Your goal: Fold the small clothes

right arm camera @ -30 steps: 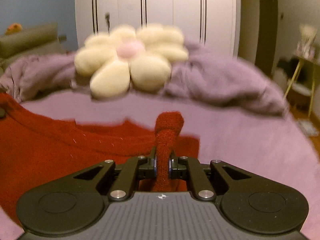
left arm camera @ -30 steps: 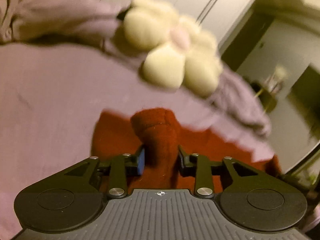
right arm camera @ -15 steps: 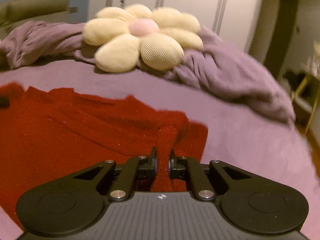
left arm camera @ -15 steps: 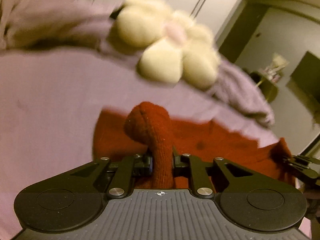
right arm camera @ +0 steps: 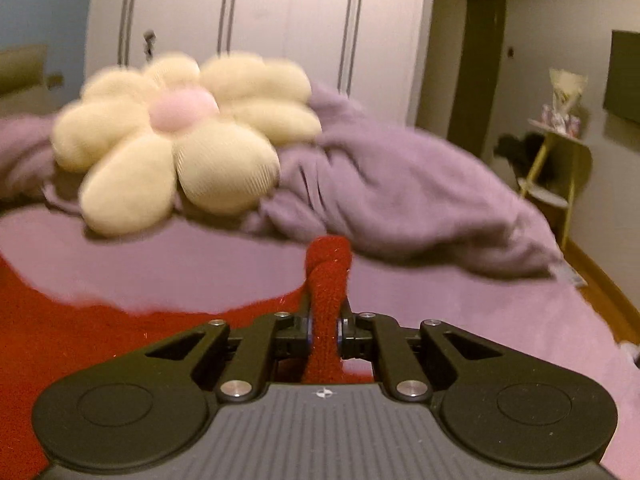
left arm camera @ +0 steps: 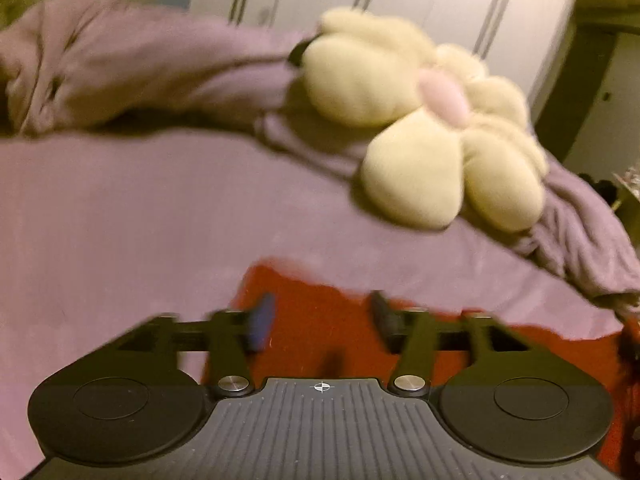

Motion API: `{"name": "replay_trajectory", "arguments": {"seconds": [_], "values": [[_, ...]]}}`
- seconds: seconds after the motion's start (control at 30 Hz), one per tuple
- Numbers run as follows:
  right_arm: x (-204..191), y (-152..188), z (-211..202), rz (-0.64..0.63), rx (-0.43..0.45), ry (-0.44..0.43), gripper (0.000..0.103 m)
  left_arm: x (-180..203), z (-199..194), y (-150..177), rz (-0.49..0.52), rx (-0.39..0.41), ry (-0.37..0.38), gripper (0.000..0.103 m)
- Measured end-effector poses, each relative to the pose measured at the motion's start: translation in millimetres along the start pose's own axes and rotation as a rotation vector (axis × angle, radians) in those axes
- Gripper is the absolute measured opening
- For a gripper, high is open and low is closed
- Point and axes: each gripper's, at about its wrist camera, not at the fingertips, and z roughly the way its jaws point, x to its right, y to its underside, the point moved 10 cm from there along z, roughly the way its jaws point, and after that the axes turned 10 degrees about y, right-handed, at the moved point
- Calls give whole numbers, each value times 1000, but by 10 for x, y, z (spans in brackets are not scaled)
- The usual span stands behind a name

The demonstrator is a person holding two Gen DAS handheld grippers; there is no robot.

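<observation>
A red knitted garment lies flat on the purple bed sheet. In the left wrist view my left gripper hovers over its far edge. Its jaws are opening wide and nothing sits between the fingers. In the right wrist view the garment spreads to the left. My right gripper still pinches a bunched fold of it that stands up between the pads, though the jaws are starting to open.
A cream flower-shaped pillow with a pink centre rests on a crumpled purple blanket at the far side of the bed. White wardrobe doors stand behind. A small yellow-legged side table is at the right, beyond the bed's edge.
The left gripper let go of the red fold and its jaws spread apart; the fold dropped flat. Both grippers shifted across the bed, and the right one kept its fold.
</observation>
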Motion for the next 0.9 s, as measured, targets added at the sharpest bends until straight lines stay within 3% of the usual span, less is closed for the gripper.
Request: {"name": "replay_trajectory", "arguments": {"seconds": [0.07,0.13,0.2,0.27,0.3,0.33,0.37,0.43,0.5,0.53,0.6,0.67,0.73,0.77,0.9], "values": [[60,82,-19,13,-4,25,41,-69,-93,65,0,18,-11,80],[112,70,-229,68,44,12,42,-51,-257,89,6,56,11,89],[-14,44,-485,190,60,-163,44,132,-401,110,-16,105,99,96],[-328,90,-715,384,5,-489,54,357,-428,192,-71,116,199,98],[-493,141,-773,440,-27,-602,55,496,-365,263,-92,93,248,101],[-660,211,-800,467,-56,-673,55,605,-263,358,-101,56,275,101],[-807,302,-780,449,-80,-684,55,666,-171,444,-88,29,267,101],[-936,497,-647,331,-114,-576,55,653,22,613,19,-25,164,101],[-804,576,-519,206,-58,-444,53,506,105,683,106,-35,60,101],[-645,579,-446,127,-15,-344,52,435,87,672,123,-9,34,101],[-343,561,-364,85,17,-258,52,281,65,677,109,4,-19,101],[-24,561,-268,68,20,-152,52,176,64,692,54,8,-16,101],[165,571,-232,38,15,-54,63,152,62,682,39,10,-19,101],[216,568,-200,16,17,-27,67,166,76,674,48,5,-24,101],[229,576,-449,-19,41,-6,67,169,12,687,63,-8,-55,101]]}}
